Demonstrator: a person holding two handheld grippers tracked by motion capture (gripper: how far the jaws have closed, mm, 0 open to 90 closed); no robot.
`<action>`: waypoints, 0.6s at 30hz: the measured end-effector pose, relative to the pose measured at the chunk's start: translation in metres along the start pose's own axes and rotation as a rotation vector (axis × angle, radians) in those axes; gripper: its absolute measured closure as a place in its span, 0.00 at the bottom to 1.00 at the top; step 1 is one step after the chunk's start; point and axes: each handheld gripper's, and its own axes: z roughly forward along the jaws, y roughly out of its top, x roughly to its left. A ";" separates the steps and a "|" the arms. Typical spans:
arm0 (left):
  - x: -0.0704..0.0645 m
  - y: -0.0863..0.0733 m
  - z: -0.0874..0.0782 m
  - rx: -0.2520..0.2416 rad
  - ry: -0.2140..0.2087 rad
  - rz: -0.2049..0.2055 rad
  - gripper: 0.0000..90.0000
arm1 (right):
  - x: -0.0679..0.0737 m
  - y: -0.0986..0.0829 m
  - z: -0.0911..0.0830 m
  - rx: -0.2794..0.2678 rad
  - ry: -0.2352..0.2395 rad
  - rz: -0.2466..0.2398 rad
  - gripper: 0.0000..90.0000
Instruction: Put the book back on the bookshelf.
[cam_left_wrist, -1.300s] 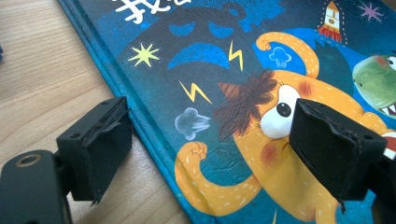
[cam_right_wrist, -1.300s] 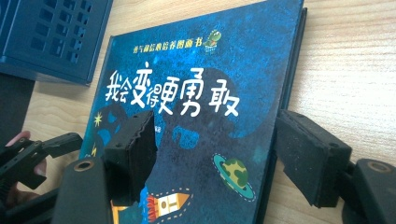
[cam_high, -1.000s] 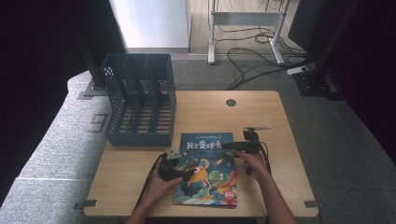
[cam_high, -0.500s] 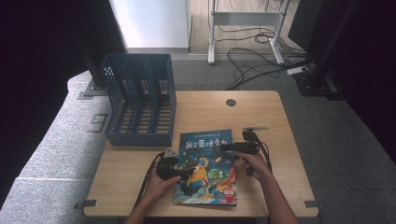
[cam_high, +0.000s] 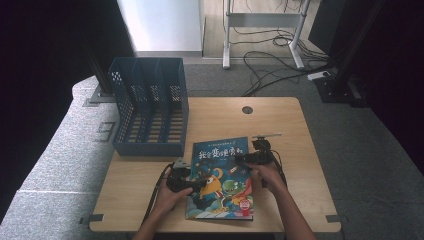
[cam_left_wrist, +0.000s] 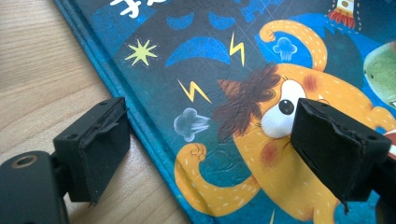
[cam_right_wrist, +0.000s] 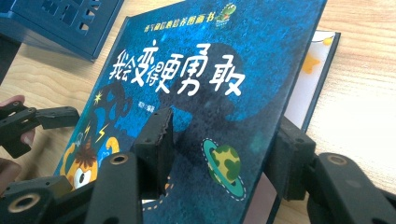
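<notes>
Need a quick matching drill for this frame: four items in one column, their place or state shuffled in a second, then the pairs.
Items
1. picture book
2. file rack
3. left tool
4. right tool

Place or state
A. jaws on either side of the lifted front cover, at the book's open edge
B. stands at the table's far left, slots empty
C. jaws open, straddling the book's spine edge
D. lies on the table's near middle, front cover raised off the first page

Pairs: 1-D, 2-B, 3-C, 4-A
</notes>
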 end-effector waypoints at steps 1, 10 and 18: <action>0.000 0.000 0.000 0.000 0.000 0.000 0.13 | 0.000 0.000 0.000 -0.005 -0.003 0.000 0.53; 0.001 0.000 -0.001 -0.002 -0.007 -0.017 0.13 | -0.002 0.001 -0.004 -0.033 0.019 0.000 0.58; 0.001 0.000 -0.003 -0.008 -0.012 -0.022 0.14 | 0.000 0.004 -0.007 -0.059 0.040 0.009 0.63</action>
